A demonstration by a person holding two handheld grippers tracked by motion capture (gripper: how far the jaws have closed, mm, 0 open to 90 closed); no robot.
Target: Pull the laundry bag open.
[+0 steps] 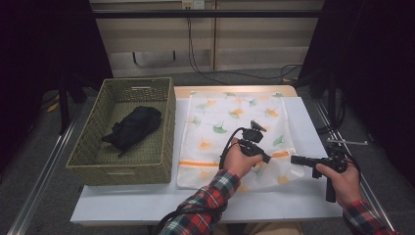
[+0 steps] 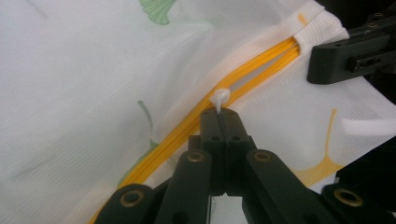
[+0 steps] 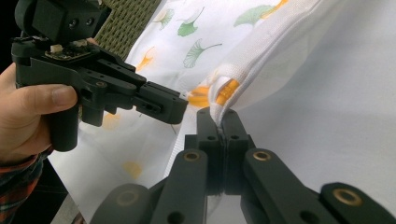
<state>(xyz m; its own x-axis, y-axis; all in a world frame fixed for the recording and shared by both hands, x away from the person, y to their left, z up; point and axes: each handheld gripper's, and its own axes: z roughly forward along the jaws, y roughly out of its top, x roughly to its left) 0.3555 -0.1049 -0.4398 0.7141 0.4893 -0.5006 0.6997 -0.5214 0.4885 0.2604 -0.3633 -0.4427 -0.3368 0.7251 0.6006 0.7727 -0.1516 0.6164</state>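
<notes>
Laundry bag: a white mesh laundry bag (image 1: 230, 132) printed with green and orange leaves lies flat on the white table (image 1: 122, 200), just right of the basket.
Zipper: an orange zipper (image 2: 261, 70) runs across the bag near its front end.
Left gripper: the left gripper (image 2: 223, 112) has its jaws pressed together on the small white zipper pull (image 2: 219, 98) (pinched at the very tips).
Right gripper: the right gripper (image 3: 221, 114) is clamped on the bag's white corner tab (image 3: 224, 81) at the zipper's end.
Basket: a woven green basket (image 1: 169, 122) holds a bundled black garment (image 1: 133, 126).
</notes>
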